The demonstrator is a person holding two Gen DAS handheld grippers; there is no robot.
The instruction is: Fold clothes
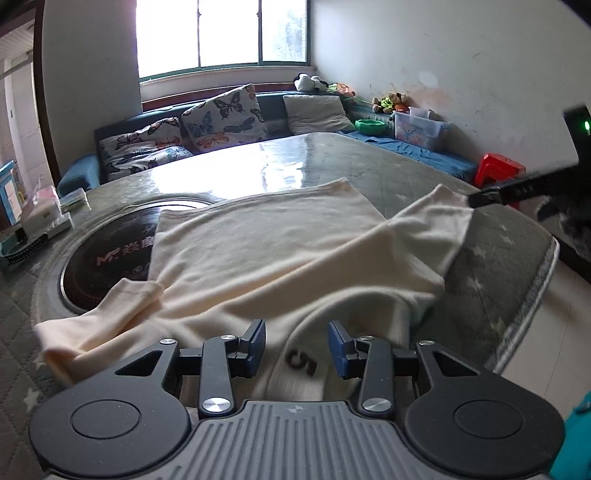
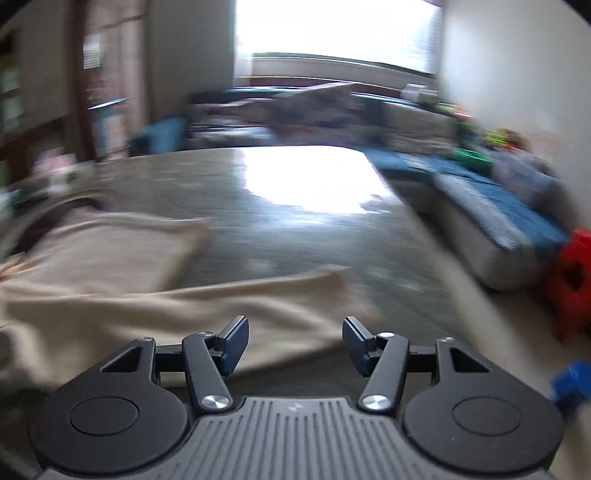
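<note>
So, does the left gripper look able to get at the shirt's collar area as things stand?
Probably yes. The left gripper hangs with jaws open right over the cream shirt, the neck label showing between its fingers. Nothing lies between them; the right gripper is off by the far sleeve.

The right gripper (image 2: 295, 345) sits at six o'clock with its jaws apart and nothing between them, hovering above the near edge of a cream garment (image 2: 122, 273) that spreads toward nine o'clock across the grey counter (image 2: 295, 236). The view is motion-blurred. A bright window (image 2: 340, 29) glares at twelve o'clock, a blue-covered bench (image 2: 498, 206) runs at two o'clock, and a red stool (image 2: 572, 280) stands at three o'clock.
</note>
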